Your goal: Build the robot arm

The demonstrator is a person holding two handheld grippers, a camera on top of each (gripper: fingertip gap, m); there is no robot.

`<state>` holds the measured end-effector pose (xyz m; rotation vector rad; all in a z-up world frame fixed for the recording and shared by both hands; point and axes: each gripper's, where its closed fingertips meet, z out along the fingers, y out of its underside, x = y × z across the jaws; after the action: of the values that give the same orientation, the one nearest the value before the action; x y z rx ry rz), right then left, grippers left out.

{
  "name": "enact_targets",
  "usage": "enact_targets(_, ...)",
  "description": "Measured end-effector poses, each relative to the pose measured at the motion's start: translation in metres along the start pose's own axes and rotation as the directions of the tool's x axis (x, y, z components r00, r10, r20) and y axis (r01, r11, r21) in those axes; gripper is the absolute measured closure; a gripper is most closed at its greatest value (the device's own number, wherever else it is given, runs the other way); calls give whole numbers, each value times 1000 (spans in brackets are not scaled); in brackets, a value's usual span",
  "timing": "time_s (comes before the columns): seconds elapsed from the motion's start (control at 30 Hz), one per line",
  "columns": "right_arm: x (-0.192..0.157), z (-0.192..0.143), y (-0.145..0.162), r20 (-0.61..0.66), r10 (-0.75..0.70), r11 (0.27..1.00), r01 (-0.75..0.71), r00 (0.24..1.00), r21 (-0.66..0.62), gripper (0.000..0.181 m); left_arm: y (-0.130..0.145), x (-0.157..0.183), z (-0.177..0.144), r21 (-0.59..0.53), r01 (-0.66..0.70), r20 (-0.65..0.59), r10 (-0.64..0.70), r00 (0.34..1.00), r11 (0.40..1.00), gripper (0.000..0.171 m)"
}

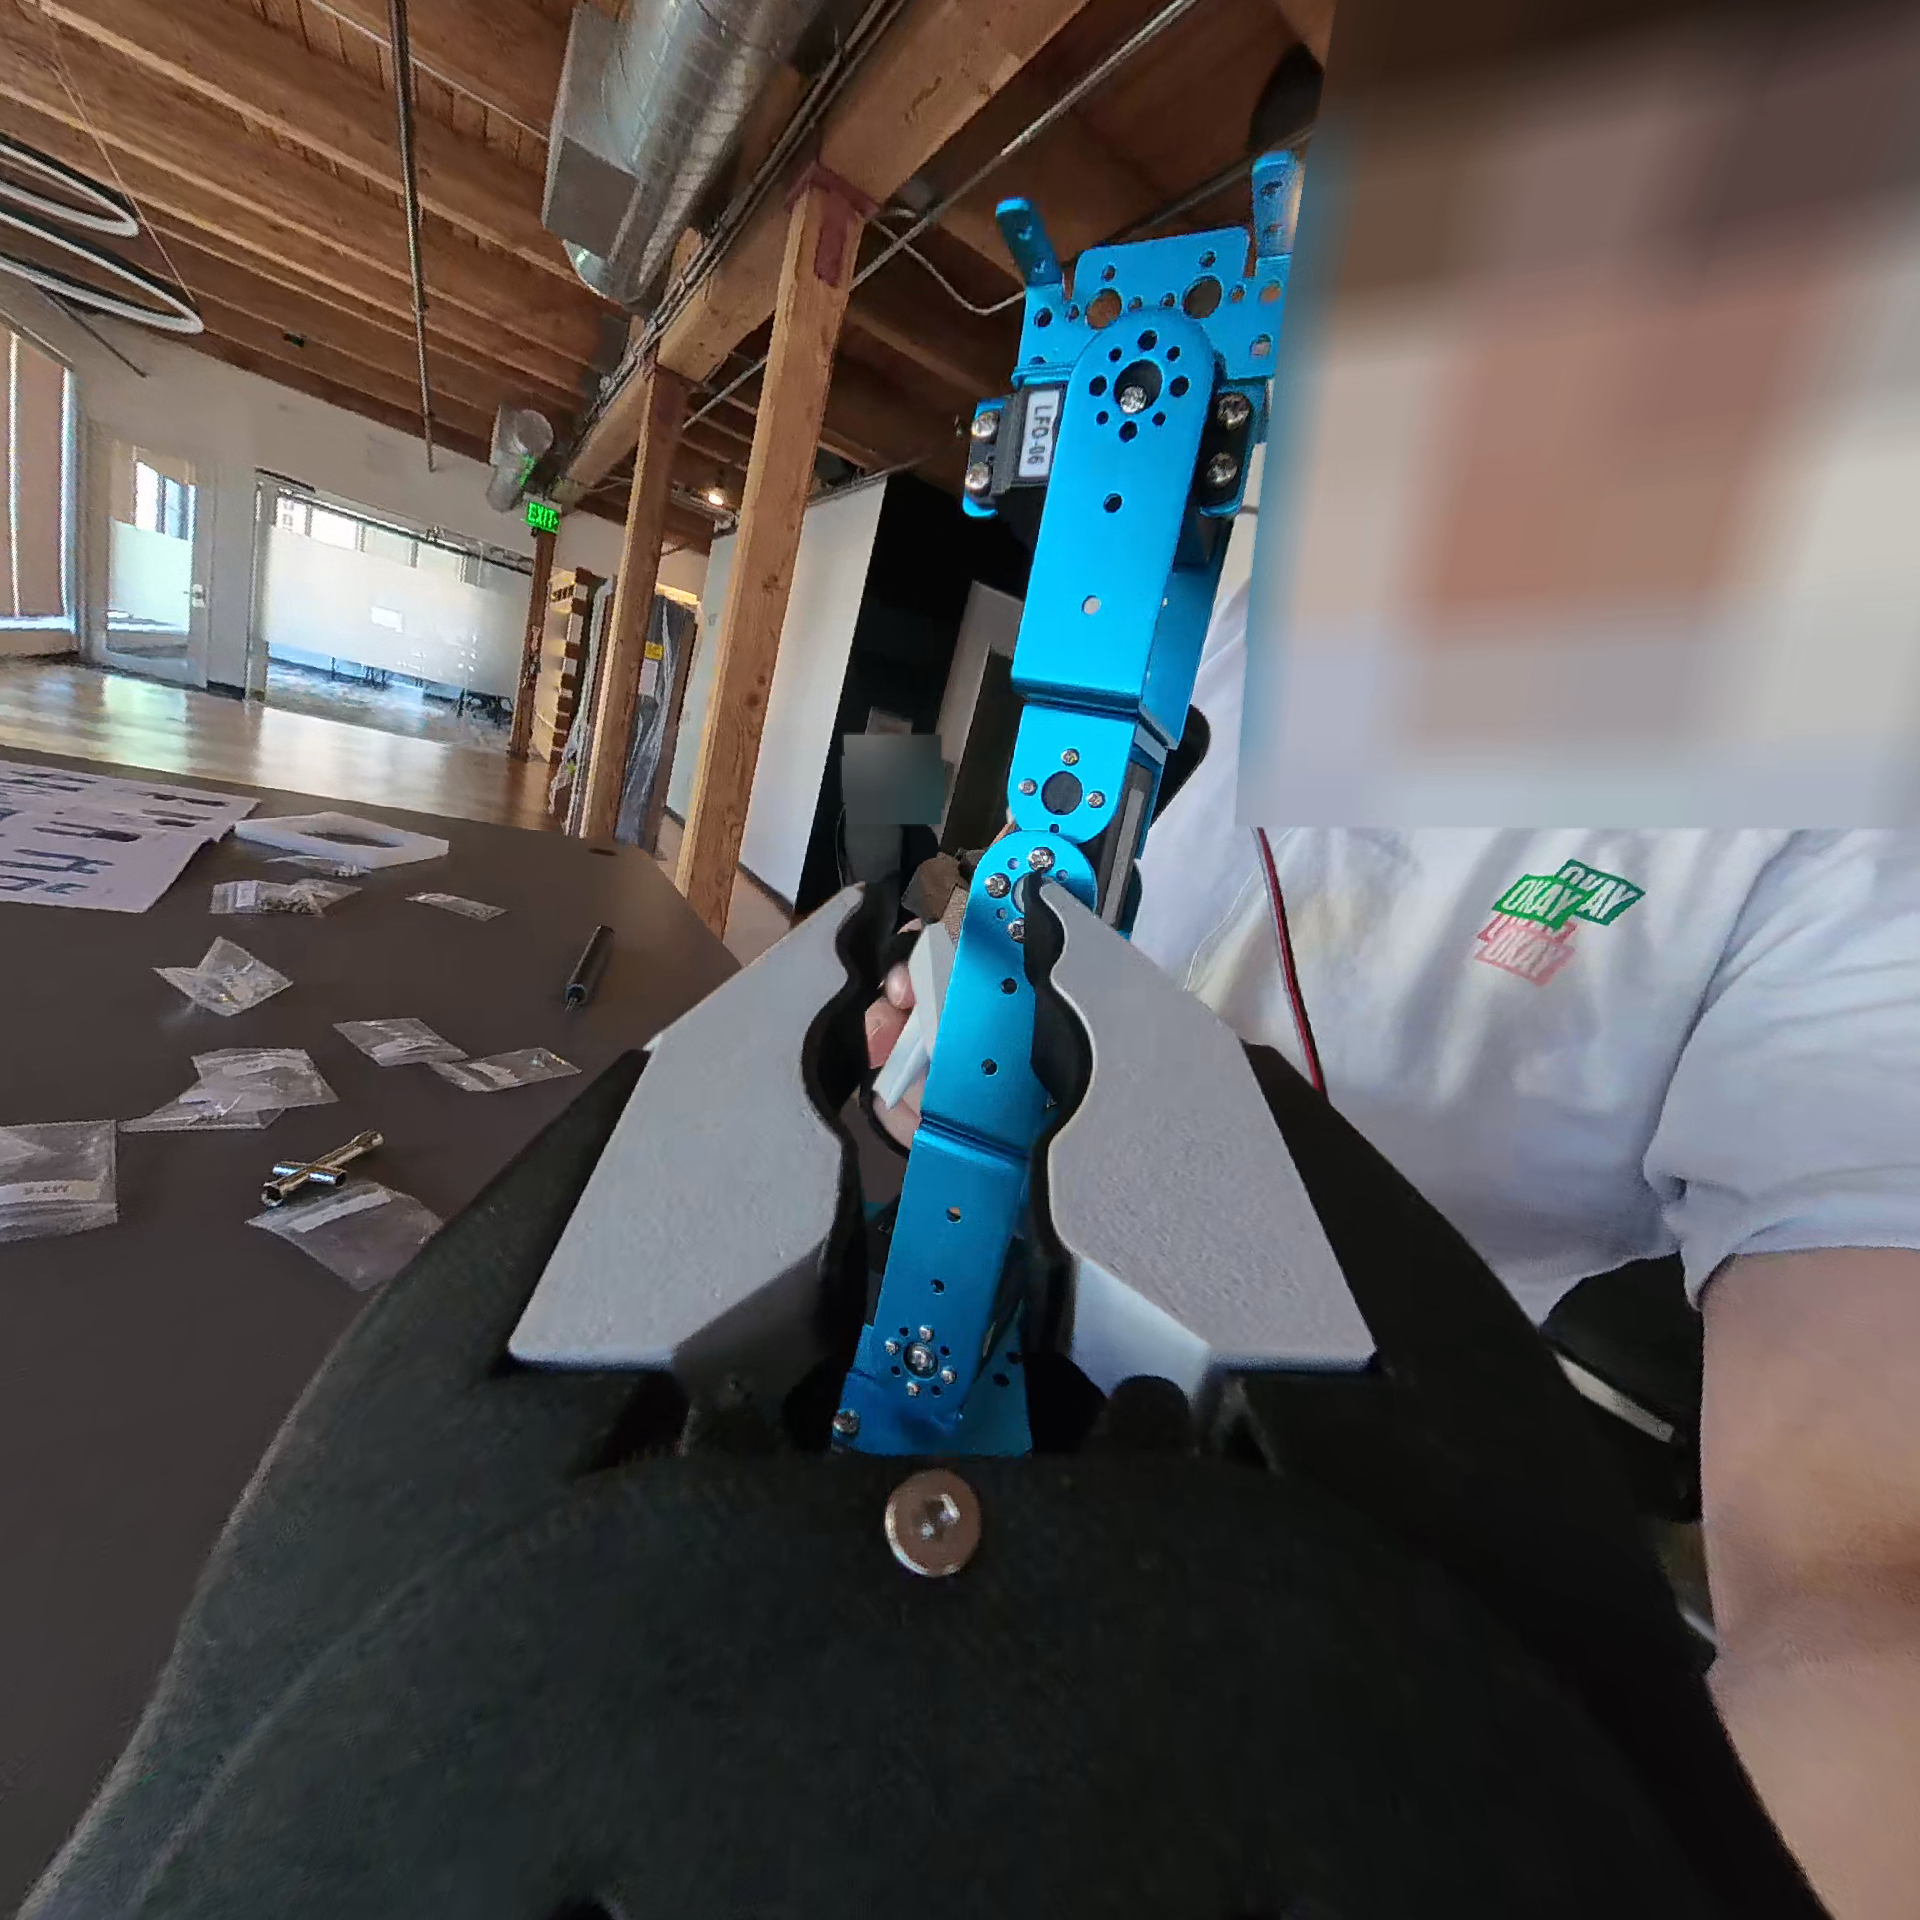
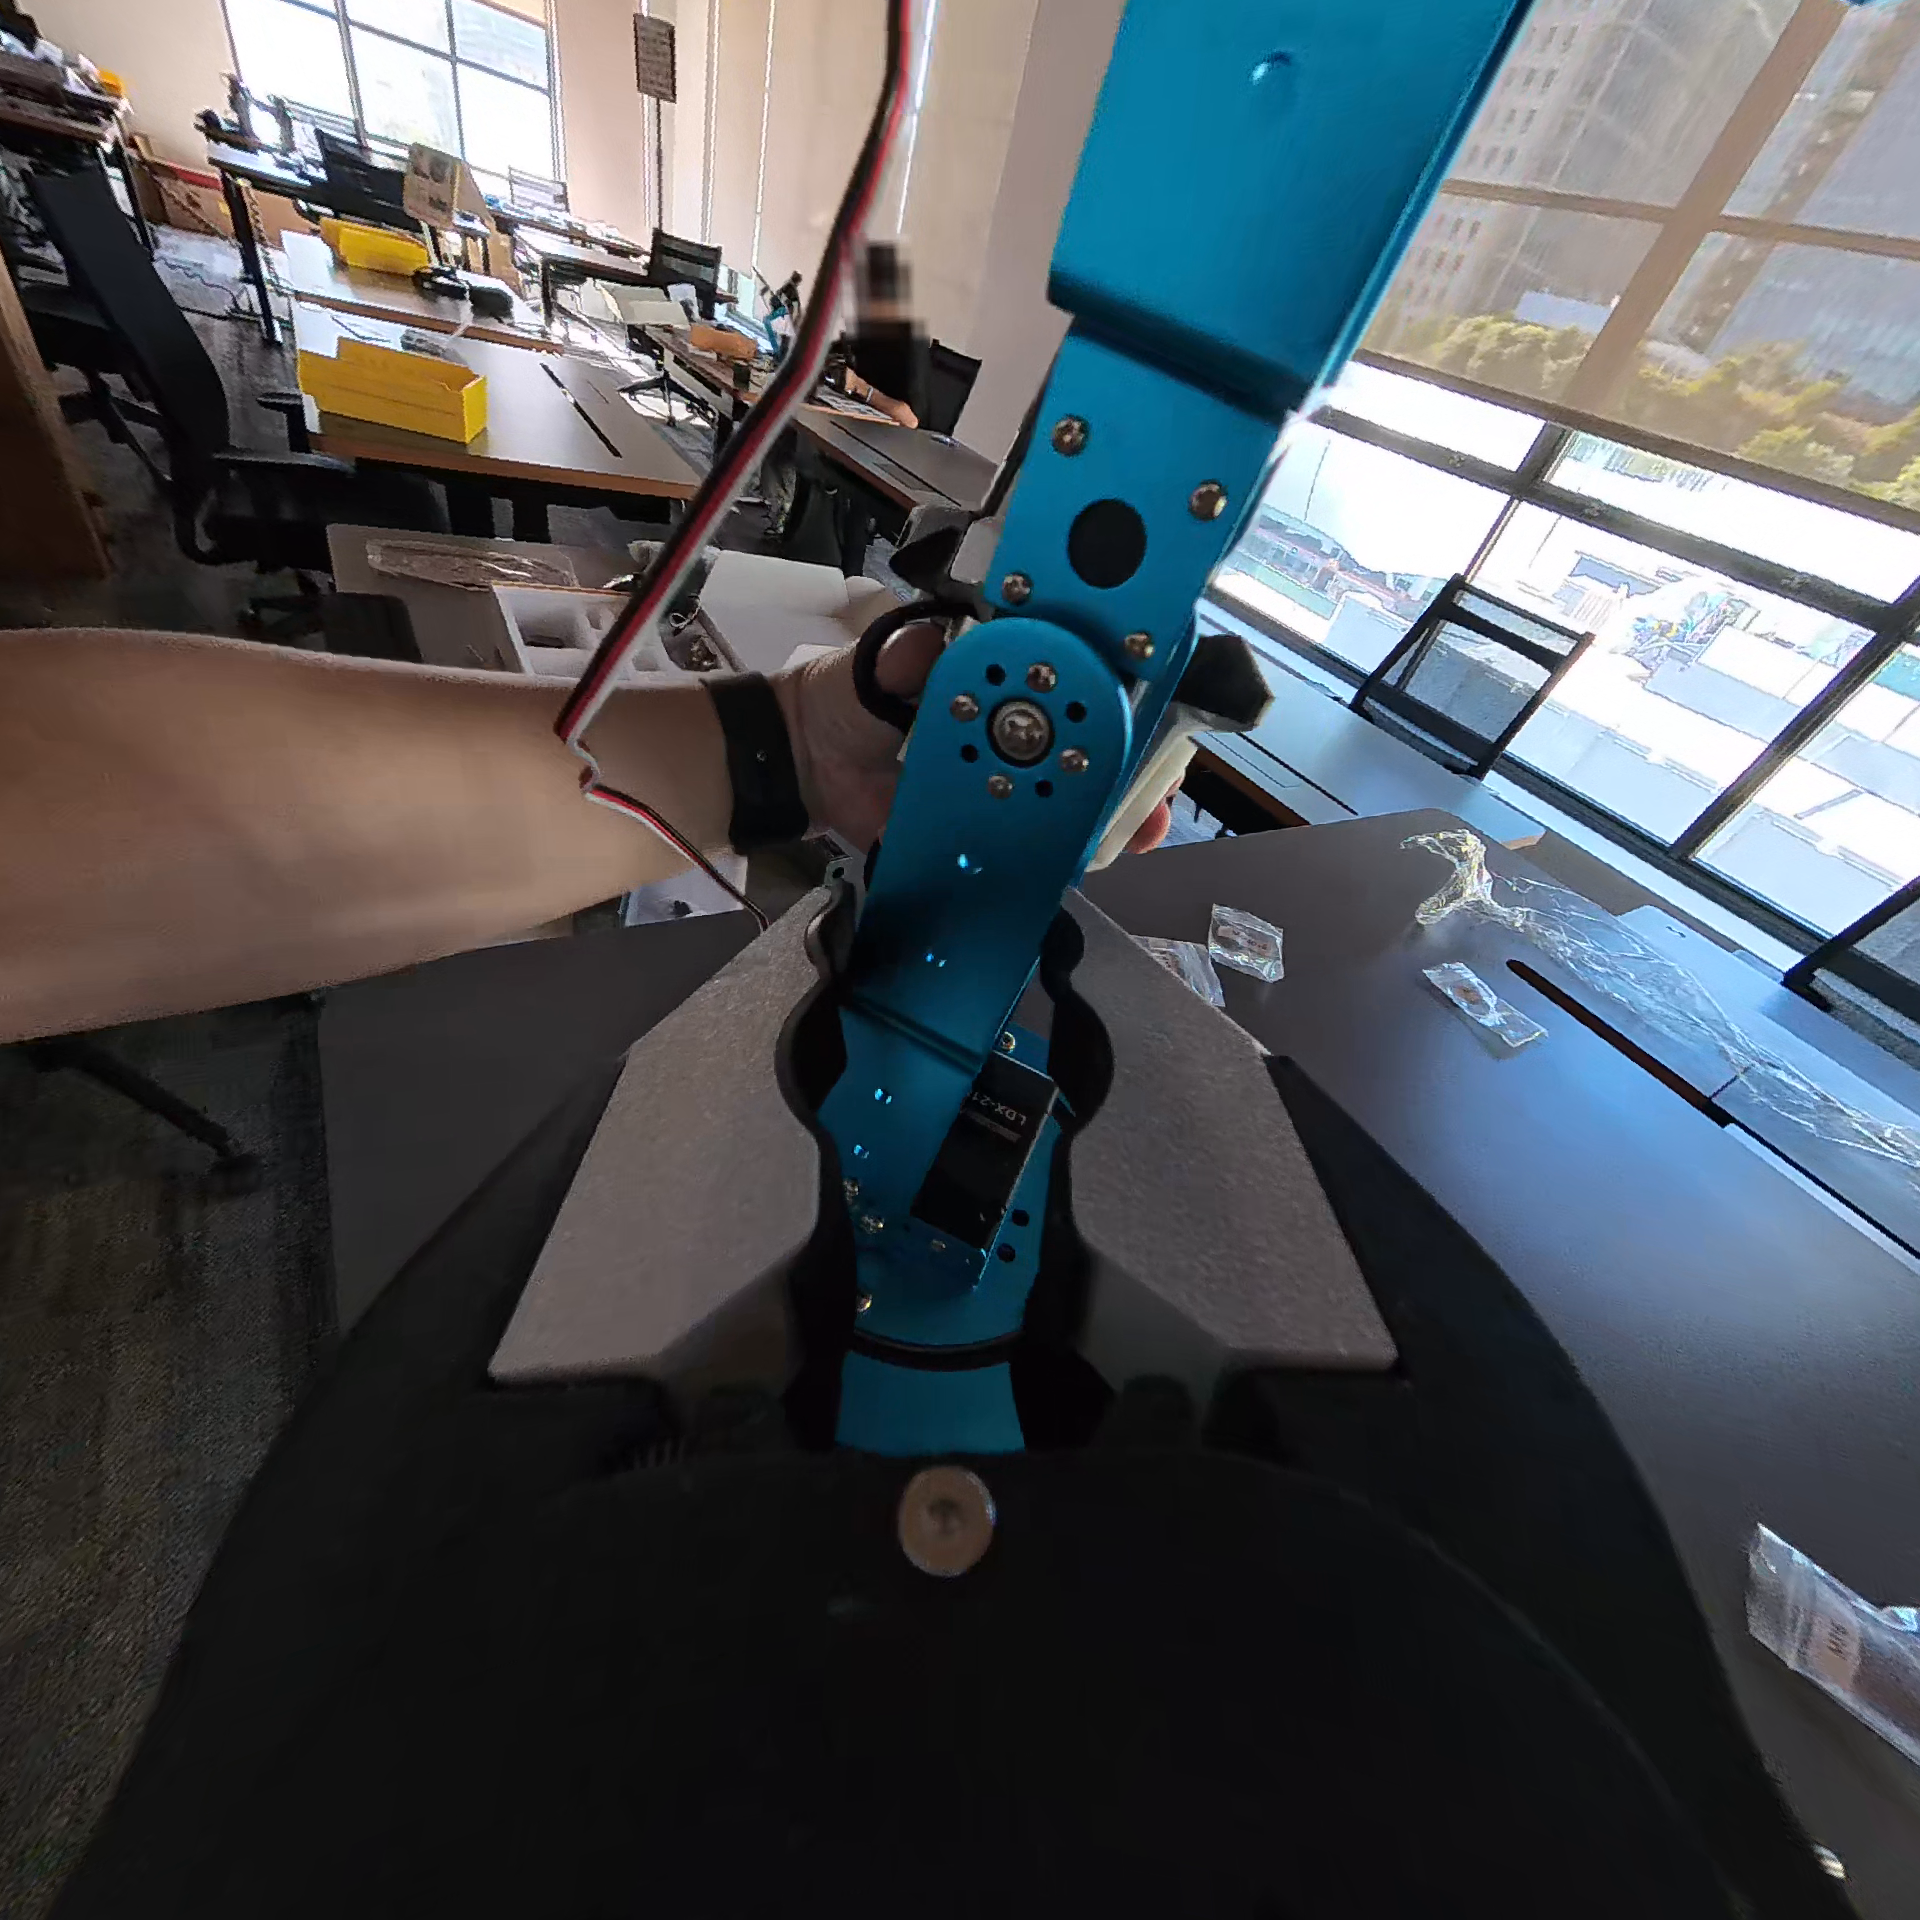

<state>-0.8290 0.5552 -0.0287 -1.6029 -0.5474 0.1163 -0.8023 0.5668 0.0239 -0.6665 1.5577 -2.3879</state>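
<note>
Two grippers hold one thing between them: a blue metal robot arm (image 1: 1091,582), made of perforated brackets with black servos at the joints. It is the biggest object in both views and it stands almost upright, leaning a little to the right.

We see the dark bench (image 1: 312,1195) under it in the left wrist view, and again (image 2: 1558,1299) in the right wrist view.

We hold the left gripper (image 1: 961,1049) with its grey jaws clamped on the lower bracket of the arm, one jaw on each side. The right gripper (image 2: 940,1039) has its jaws closed on the lower end of the arm, near a black servo (image 2: 987,1153). A bare forearm (image 2: 312,810) crosses the right wrist view from the left, and its hand is partly hidden behind the round joint of the arm.

A thin cable (image 2: 748,436) of red, white and black wires hangs from above, beside the arm.

On the bench lie a white printed sheet (image 1: 94,831), a crumpled clear plastic wrap (image 2: 1621,966), many small clear bags (image 1: 260,1081) with small parts inside, a metal cross wrench (image 1: 317,1169) and a thin black tool (image 1: 587,966), all well apart from the grippers.
</note>
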Motion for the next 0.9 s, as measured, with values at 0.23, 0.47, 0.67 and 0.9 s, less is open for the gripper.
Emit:
enact_targets(0.23, 4, -6, 2, 1, -6, 1000, 6, 1000, 8, 147, -7, 6, 1, 99, 17, -57, -11, 998, 995, 134)
enact_targets(0.47, 16, -13, 5, -21, -40, 999, 40, 999, 8, 143, 18, 12, 25, -47, 27, -70, -30, 997, 999, 131)
enact_targets(0.67, 34, -26, 12, 2, -10, 1000, 10, 1000, 14, 140, 19, 7, 32, 8, 4, 49, -4, 999, 1000, 130)
enact_targets(0.9, 43, -38, 19, 199, -12, 1000, 13, 980, -3, 130, 22, 1, 45, 73, -91, 345, 60, 937, 993, 129)
